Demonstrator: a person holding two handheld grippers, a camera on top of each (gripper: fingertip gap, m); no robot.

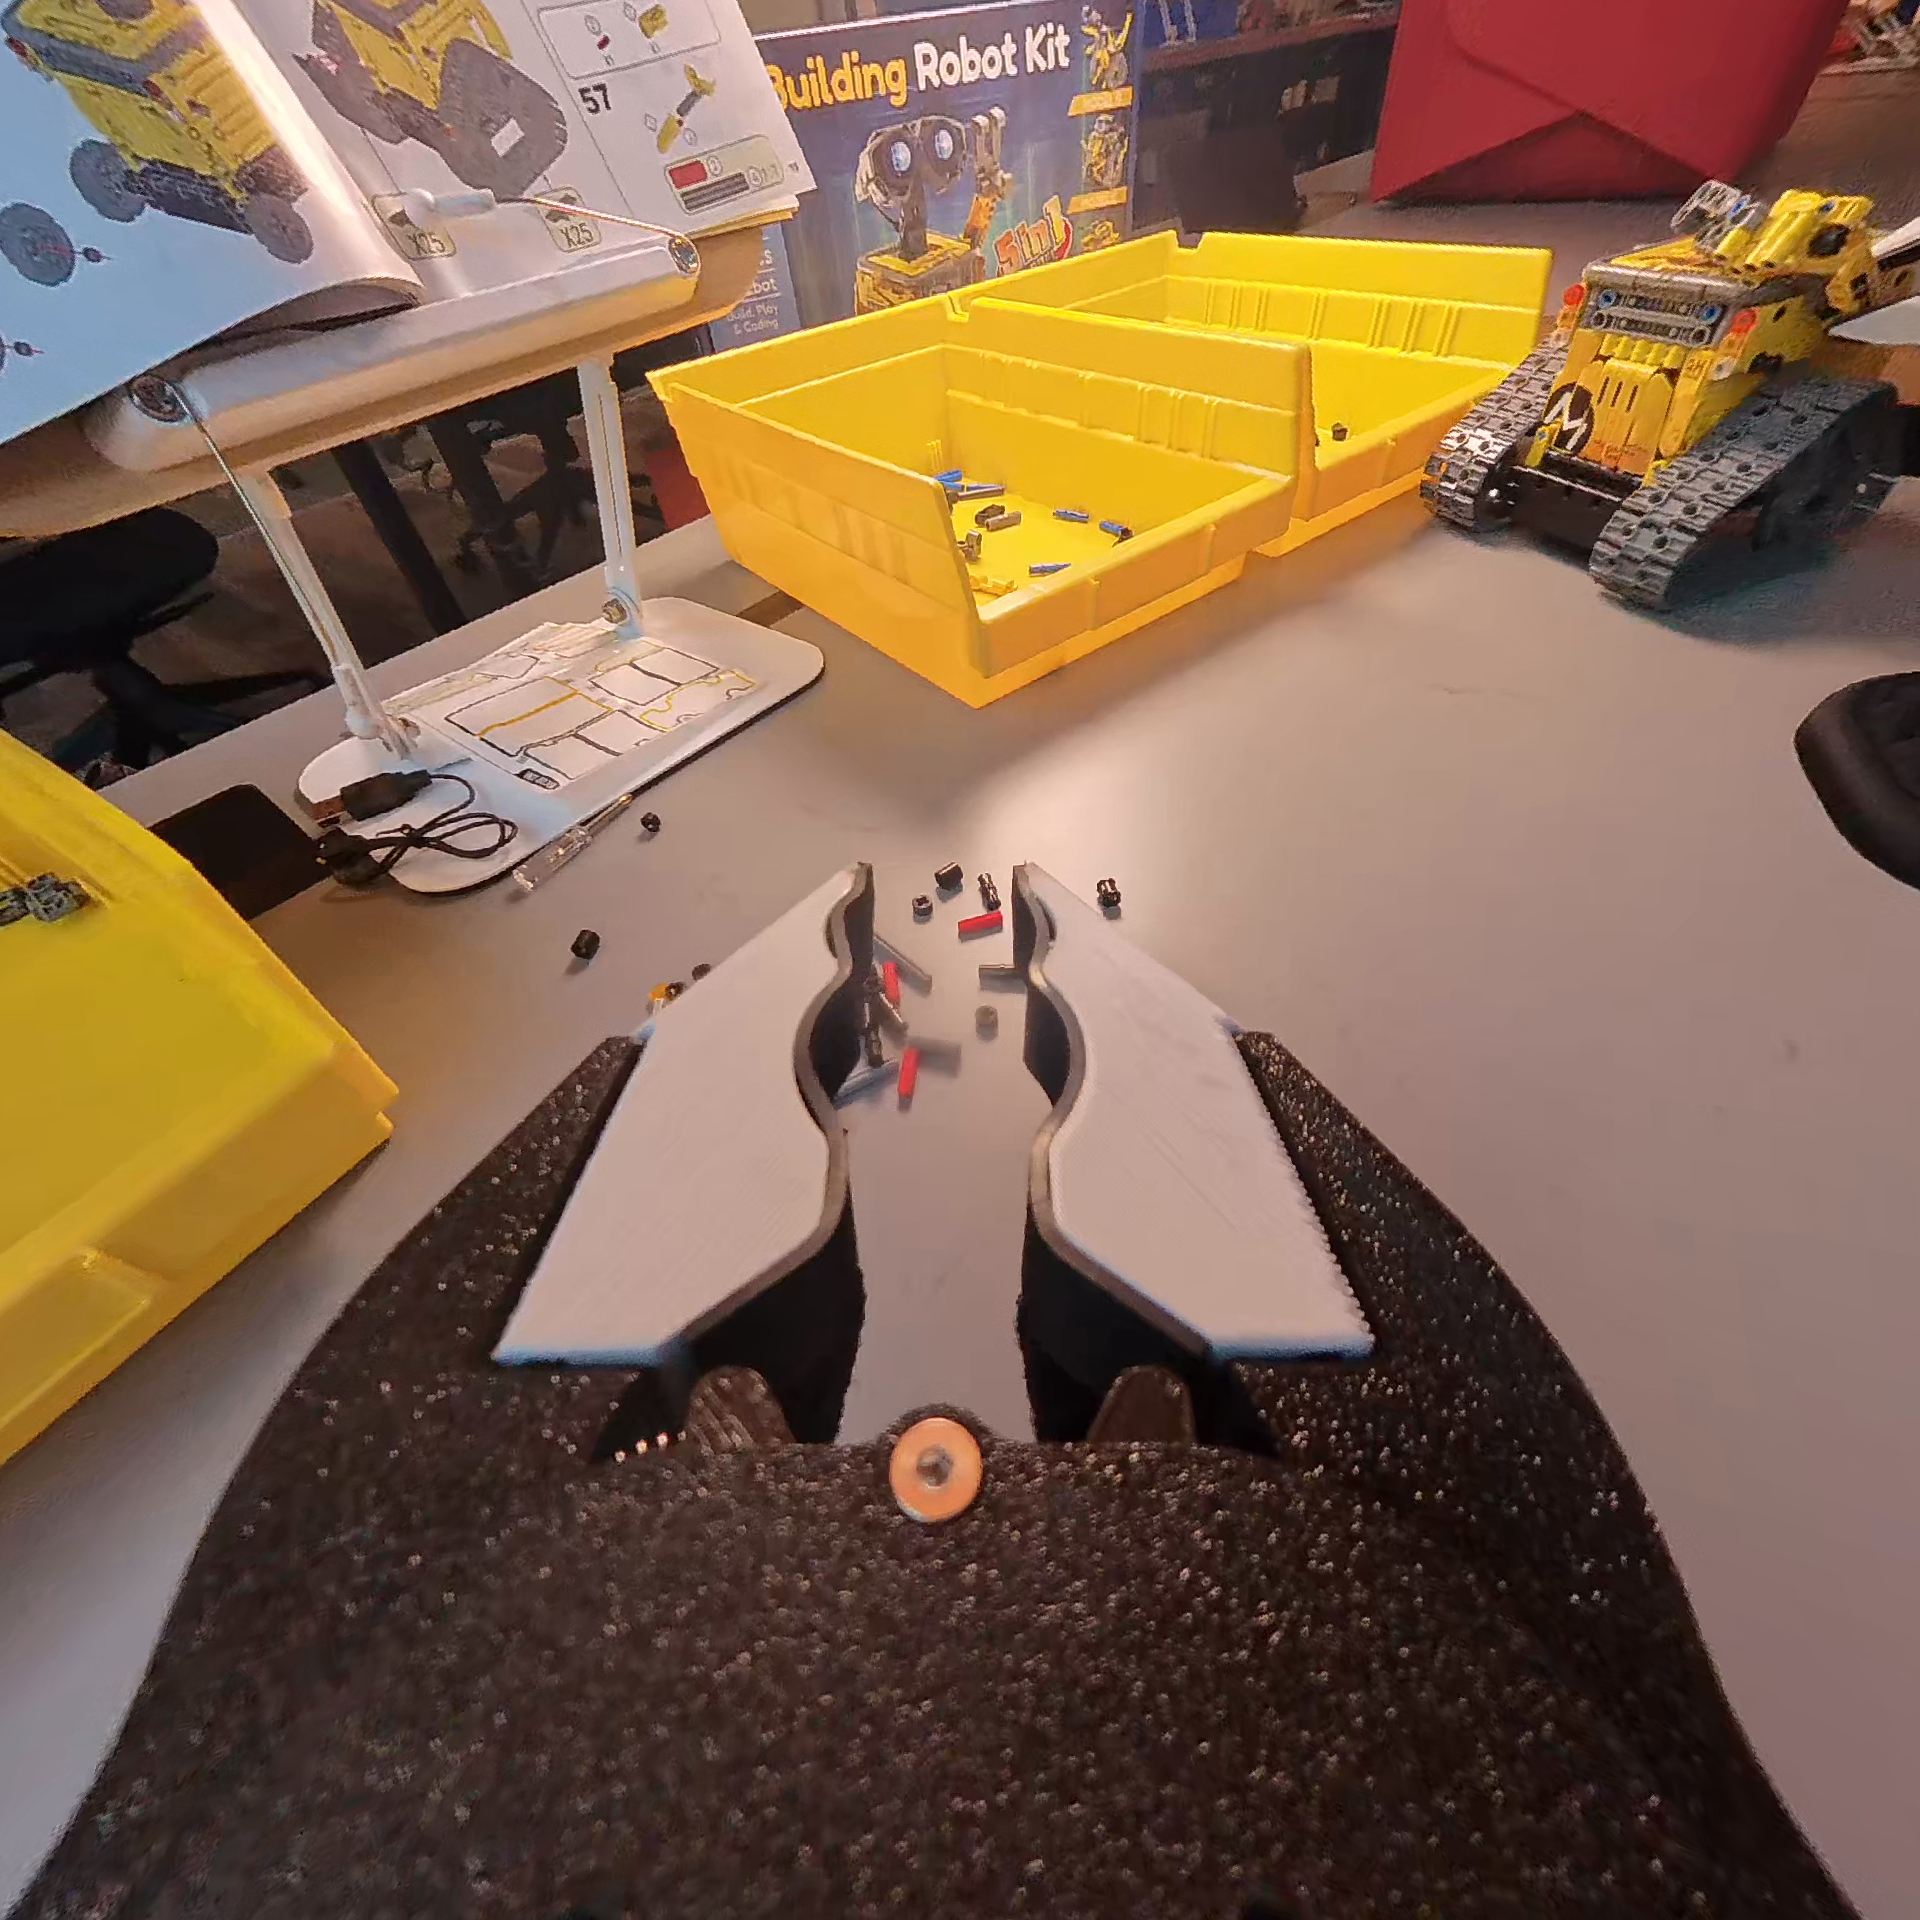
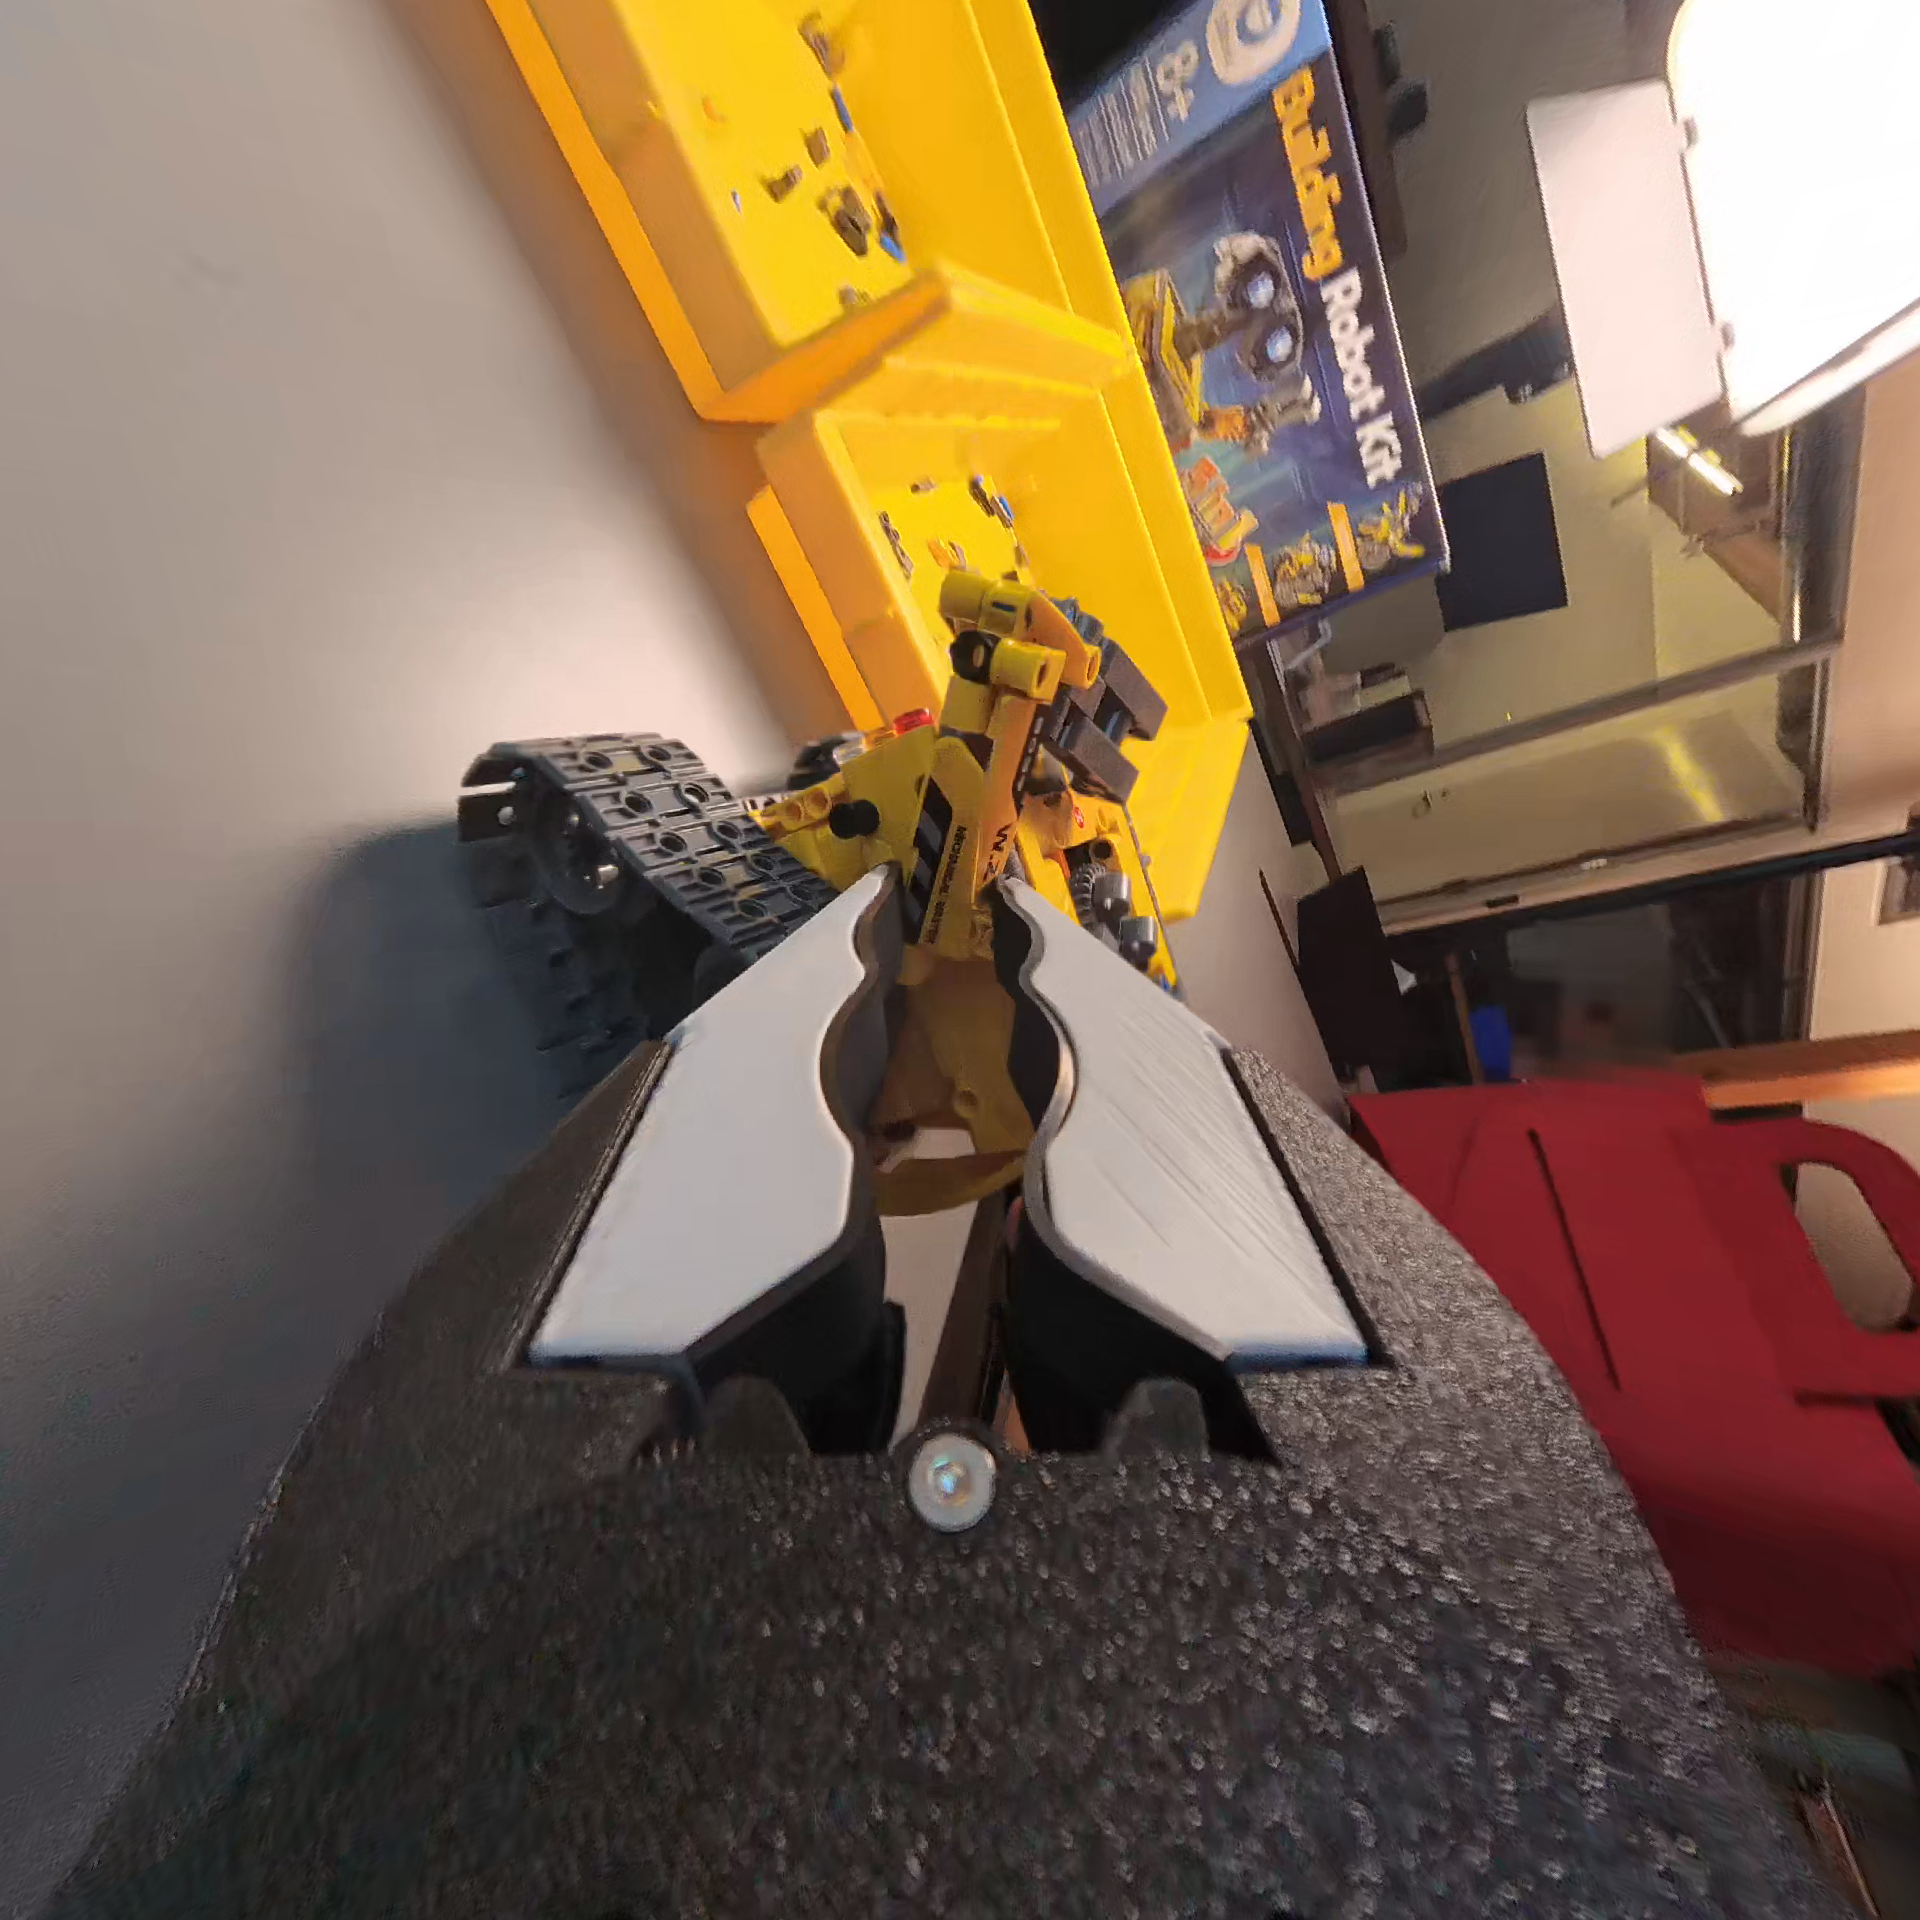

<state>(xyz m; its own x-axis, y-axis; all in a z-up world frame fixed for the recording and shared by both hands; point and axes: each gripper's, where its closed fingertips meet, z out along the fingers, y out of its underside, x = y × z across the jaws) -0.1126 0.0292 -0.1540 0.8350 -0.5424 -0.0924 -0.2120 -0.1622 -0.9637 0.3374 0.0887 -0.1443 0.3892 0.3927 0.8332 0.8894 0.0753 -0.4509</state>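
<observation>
The left hand-held gripper (image 1: 940, 883) hangs open over small loose red and black pins (image 1: 982, 923) scattered between its fingertips on the grey worktop (image 1: 1351, 935), while the right hand-held gripper (image 2: 940, 883) clamps the yellow tracked robot model's (image 2: 966, 831) arm.

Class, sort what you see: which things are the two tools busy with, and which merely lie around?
In use: left tool over loose pieces; right tool gripping tracked model.
Lying about: yellow bins, kit box, manual, screwdriver.
</observation>
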